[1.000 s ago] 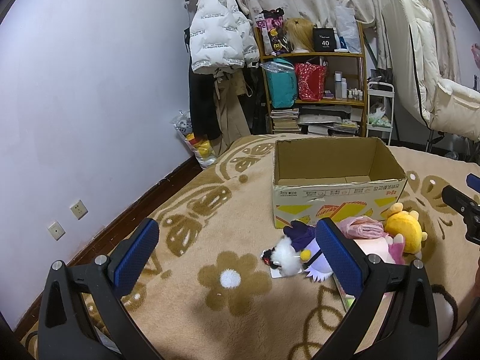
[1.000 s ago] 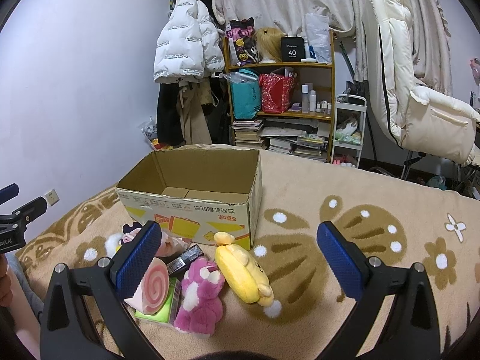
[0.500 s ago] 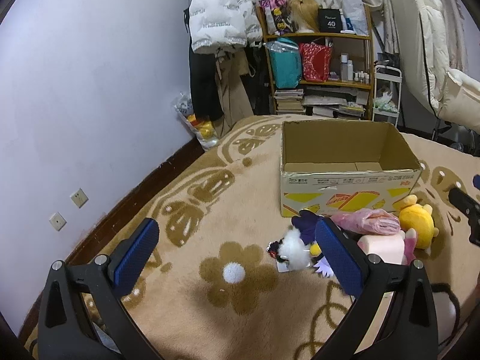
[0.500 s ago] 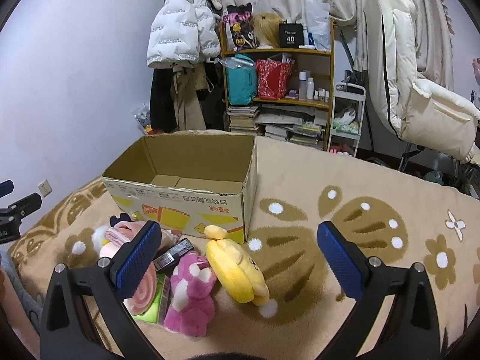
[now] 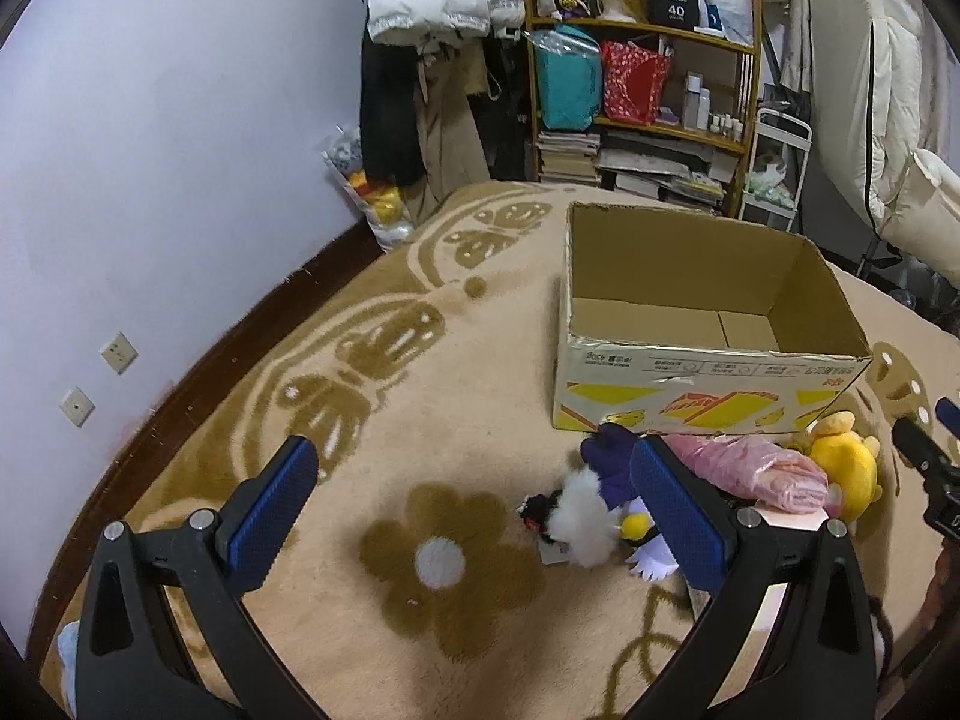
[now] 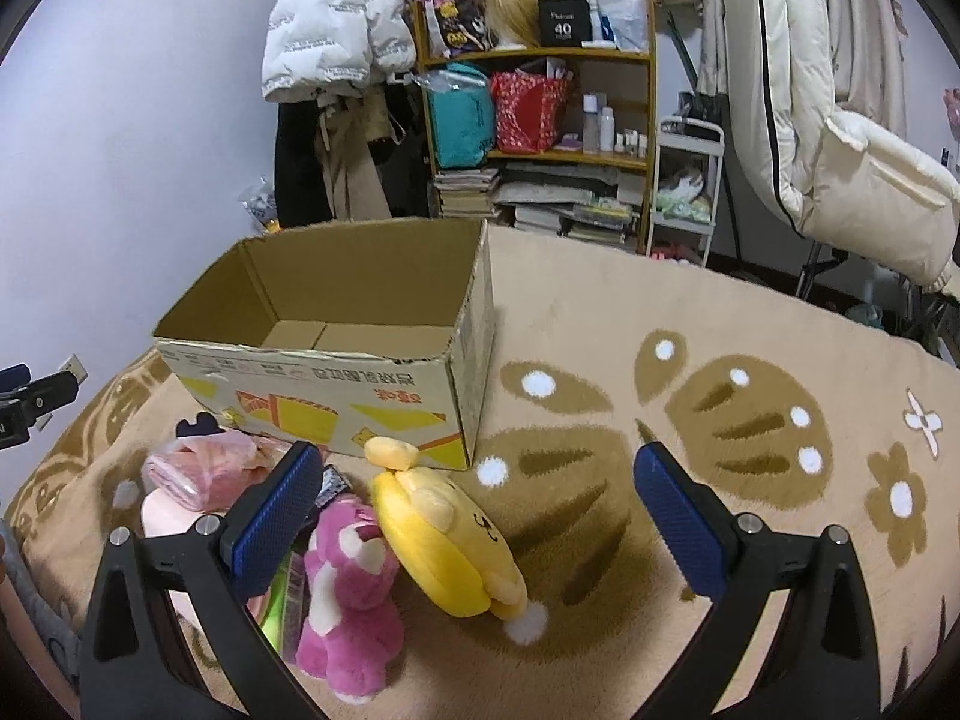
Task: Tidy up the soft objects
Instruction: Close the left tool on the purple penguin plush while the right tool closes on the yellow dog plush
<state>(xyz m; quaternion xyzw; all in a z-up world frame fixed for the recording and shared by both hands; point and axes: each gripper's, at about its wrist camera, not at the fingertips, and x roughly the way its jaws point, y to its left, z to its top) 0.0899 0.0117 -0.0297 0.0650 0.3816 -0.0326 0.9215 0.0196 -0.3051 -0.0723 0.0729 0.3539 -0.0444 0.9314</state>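
An open empty cardboard box (image 5: 708, 396) (image 6: 312, 384) stands on the beige blanket. In front of it lies a pile of soft things: a white and black fluffy toy (image 5: 579, 516), a purple plush (image 5: 609, 465), a pink bagged cloth (image 5: 750, 471) (image 6: 204, 468), a yellow plush (image 5: 849, 471) (image 6: 447, 540) and a pink bear plush (image 6: 351, 588). My left gripper (image 5: 474, 507) is open and empty, above the blanket left of the pile. My right gripper (image 6: 474, 504) is open and empty, over the yellow plush.
The blanket (image 6: 690, 420) with brown butterfly and flower patterns covers the bed. A wall (image 5: 150, 180) runs along the left. A wooden shelf (image 6: 540, 138) with bags and books, hanging coats (image 6: 336, 18) and a white padded chair (image 6: 840, 138) stand behind.
Both grippers have tilted down and moved closer to the pile; the box interior shows more. Both stay open and empty.
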